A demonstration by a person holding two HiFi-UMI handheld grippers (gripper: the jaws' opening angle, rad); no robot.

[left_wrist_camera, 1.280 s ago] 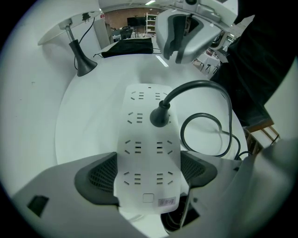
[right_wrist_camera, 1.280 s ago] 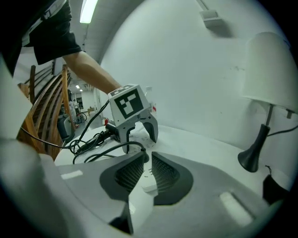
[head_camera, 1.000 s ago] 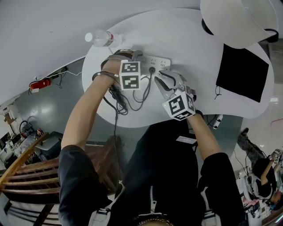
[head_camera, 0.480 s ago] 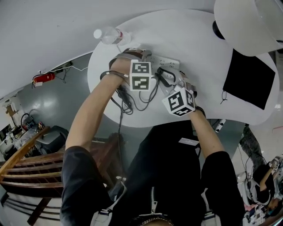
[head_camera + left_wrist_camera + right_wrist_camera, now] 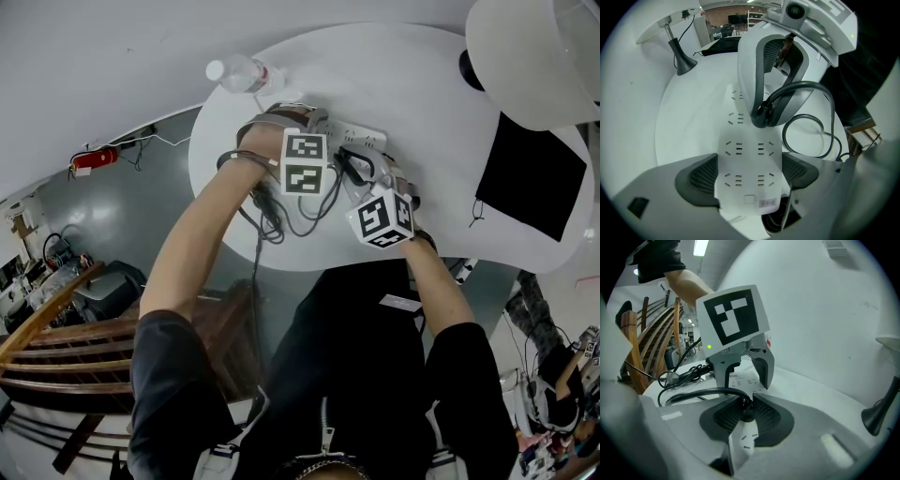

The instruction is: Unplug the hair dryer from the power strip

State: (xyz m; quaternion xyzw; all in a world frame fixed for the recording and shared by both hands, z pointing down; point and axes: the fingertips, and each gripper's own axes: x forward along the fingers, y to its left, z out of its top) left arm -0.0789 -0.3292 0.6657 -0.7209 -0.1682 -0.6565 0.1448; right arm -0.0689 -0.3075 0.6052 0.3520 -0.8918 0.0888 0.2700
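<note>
We've got the L gripper (image 5: 748, 174) clamped across one end of the strip (image 5: 740, 140) on the table (image 5: 422, 84); R gripper (image 5: 746, 409) pinches the black plug (image 5: 761, 116), which sits on the strip, cord (image 5: 826, 126) looping beside it.

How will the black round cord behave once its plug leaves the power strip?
Likely floppy: the black round cord lies in loose loops. It should trail limply behind the right gripper shut on its black plug, hardly tugging the white power strip.

Head view is looking steeply down; gripper views are facing each other close-up, sharing the power strip (image 5: 749, 168).
</note>
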